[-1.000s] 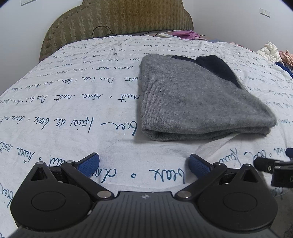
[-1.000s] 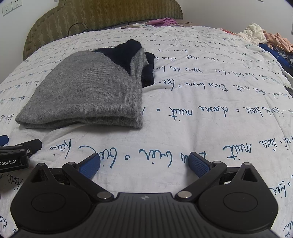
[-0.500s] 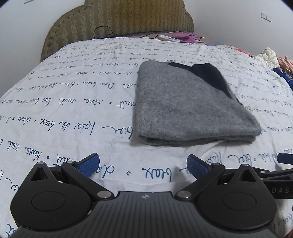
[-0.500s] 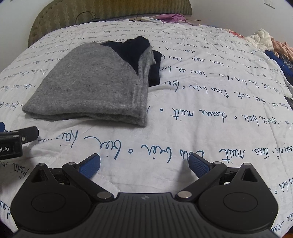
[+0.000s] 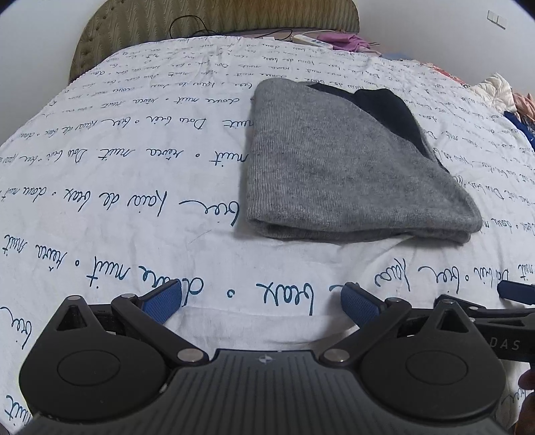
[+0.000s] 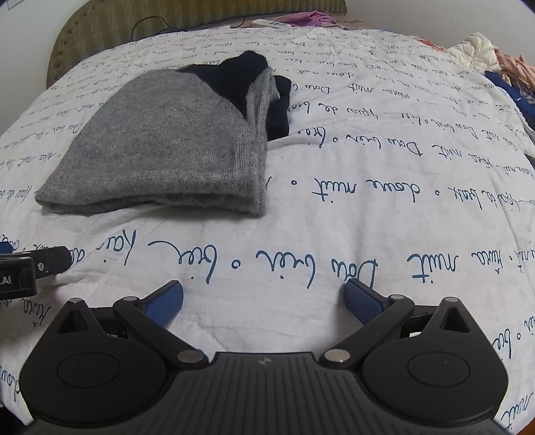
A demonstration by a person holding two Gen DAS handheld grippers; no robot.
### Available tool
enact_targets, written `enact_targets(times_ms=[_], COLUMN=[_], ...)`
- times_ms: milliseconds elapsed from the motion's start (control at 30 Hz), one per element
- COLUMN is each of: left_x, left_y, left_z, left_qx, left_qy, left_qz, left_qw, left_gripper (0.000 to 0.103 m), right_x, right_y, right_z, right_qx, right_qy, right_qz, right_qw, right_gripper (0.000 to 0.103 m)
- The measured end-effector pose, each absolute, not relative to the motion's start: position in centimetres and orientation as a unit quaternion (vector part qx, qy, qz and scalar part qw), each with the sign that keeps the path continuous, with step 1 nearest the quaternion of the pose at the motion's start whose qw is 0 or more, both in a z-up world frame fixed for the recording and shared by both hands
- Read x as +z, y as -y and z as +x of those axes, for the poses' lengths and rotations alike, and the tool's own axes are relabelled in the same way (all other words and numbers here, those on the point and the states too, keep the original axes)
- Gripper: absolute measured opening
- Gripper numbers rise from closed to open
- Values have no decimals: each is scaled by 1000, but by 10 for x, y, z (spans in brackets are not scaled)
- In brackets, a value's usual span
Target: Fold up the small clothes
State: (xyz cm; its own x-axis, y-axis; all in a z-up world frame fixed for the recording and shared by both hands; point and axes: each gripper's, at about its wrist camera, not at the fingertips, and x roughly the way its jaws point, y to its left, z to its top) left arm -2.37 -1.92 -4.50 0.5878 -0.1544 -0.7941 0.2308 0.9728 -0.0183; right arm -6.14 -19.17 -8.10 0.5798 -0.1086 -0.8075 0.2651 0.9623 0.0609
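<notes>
Folded grey sweater (image 5: 347,167) lies flat on the bedspread (image 5: 117,187), mid-bed, navy part (image 5: 388,110) showing at its far end. From the right wrist view it sits ahead and to the left; the folded edge faces the camera.

Left gripper (image 5: 260,301): jaws spread wide, blue pads (image 5: 164,299) empty, low over the bedspread, well short of the sweater. Right gripper (image 6: 264,297): same, spread apart, nothing between the pads. Both apart from the garment.

Writing: bedspread is white with rows of blue cursive script, dots between phrases; legible bits read like "nuit" and "Dou". Seen from the left wrist, the right gripper's side is lettered "DAS"; from the right wrist, the left one shows "AI", rest cut off.

Padded olive headboard (image 5: 207,20) behind. Loose clothes (image 6: 485,53) heaped at far right.
</notes>
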Motion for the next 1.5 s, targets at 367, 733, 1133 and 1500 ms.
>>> enact_targets(times_ms=[367,733,1133,1500], left_x=[-53,-33,-15,-17], left_y=[22,24,22,22], left_z=[-18,-31,-36,-35], left_qx=[-109,-121,-136,-138], left_qy=[-458,-411,-376,-387], left_qz=[50,59,41,39], left_qw=[881,902,916,911], left_gripper=[103,102,103,103], right_x=[-83,-77,-68,-69], right_y=[191,194,201,202], right_z=[-67,-70,-74,-74], right_qx=[-116,-114,-120,-117], right_qy=[-418,-425,-412,-414], right_qz=[94,106,121,125], right_qw=[896,892,895,894], right_gripper=[103,103,103,103])
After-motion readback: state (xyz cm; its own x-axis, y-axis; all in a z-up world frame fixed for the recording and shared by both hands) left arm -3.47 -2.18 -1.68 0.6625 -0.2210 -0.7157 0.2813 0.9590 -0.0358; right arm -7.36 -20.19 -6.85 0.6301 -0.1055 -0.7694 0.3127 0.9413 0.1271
